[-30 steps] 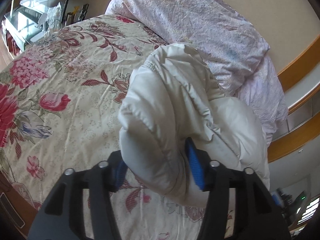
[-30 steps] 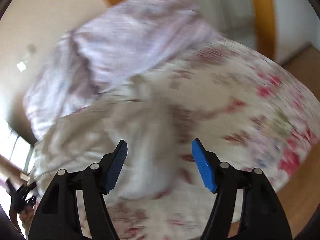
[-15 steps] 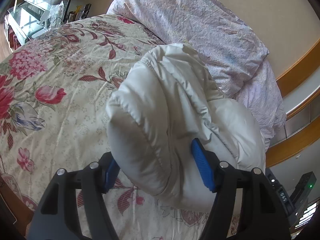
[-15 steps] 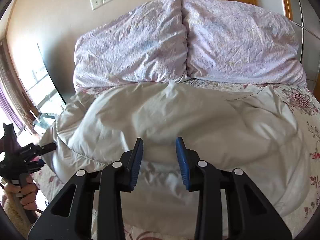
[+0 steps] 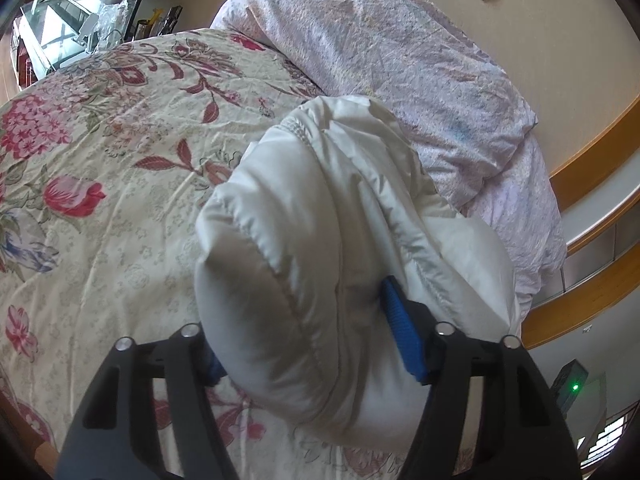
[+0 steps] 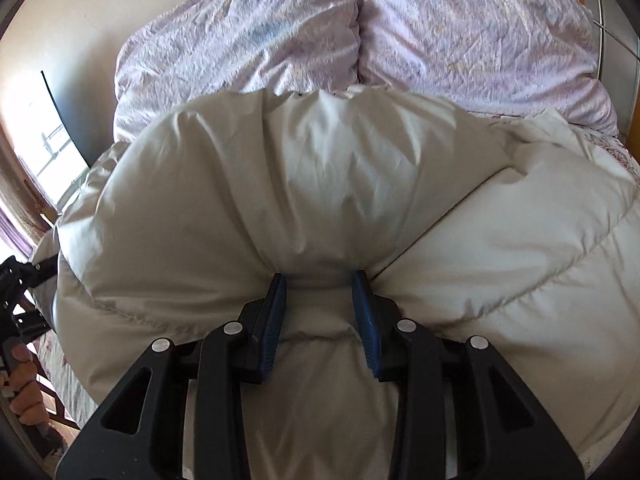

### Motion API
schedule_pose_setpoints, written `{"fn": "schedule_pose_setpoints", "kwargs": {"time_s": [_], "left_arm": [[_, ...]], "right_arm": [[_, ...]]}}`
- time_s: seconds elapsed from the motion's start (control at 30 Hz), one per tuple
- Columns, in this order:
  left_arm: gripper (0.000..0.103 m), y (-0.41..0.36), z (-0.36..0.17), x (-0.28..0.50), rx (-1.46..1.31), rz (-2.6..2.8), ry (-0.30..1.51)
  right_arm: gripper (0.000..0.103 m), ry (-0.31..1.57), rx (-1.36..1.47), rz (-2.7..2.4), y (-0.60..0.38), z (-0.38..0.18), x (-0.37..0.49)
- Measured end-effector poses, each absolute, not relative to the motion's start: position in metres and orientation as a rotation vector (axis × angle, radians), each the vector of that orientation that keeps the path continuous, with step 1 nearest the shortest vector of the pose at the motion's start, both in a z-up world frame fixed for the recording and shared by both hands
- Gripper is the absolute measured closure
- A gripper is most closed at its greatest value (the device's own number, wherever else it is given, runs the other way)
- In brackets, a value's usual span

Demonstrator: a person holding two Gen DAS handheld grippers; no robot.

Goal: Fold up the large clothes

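Clamping a thick padded fold, the left gripper [image 5: 308, 336] holds one end of the white puffer coat [image 5: 320, 240] above the floral bedspread [image 5: 120, 140], while the right gripper [image 6: 320, 300], whose jaws have just been closing, pinches a bunched ridge of the coat near the lilac pillows [image 6: 360, 40], likely so both ends lift together for a fold.

Padded jacket [image 5: 320, 240]: off-white. Bedspread [image 5: 120, 160]: cream, red floral print. Pillows [image 6: 280, 32]: pale lilac; gripper pads [image 6: 366, 308]: blue.
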State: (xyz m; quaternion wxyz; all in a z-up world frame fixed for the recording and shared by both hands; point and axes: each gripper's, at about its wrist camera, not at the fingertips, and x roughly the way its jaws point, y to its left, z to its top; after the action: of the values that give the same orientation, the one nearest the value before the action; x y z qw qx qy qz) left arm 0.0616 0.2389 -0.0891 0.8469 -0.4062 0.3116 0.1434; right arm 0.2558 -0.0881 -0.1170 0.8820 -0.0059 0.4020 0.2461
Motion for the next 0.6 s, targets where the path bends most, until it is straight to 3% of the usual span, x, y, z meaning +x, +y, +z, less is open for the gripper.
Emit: {"fn": "schedule_pose_setpoints", "kwargs": {"time_s": [0.27, 0.6], "left_arm": [[0.07, 0.24, -0.074, 0.067, -0.834, 0.278, 0.61], [0.075, 0.203, -0.012, 0.077, -0.669, 0.165, 0.497]], "right_arm": [[0.066, 0.835, -0.036, 0.495, -0.083, -0.123, 0.256], [0.066, 0.819, -0.069, 0.459, -0.078, -0.122, 0.254]]}}
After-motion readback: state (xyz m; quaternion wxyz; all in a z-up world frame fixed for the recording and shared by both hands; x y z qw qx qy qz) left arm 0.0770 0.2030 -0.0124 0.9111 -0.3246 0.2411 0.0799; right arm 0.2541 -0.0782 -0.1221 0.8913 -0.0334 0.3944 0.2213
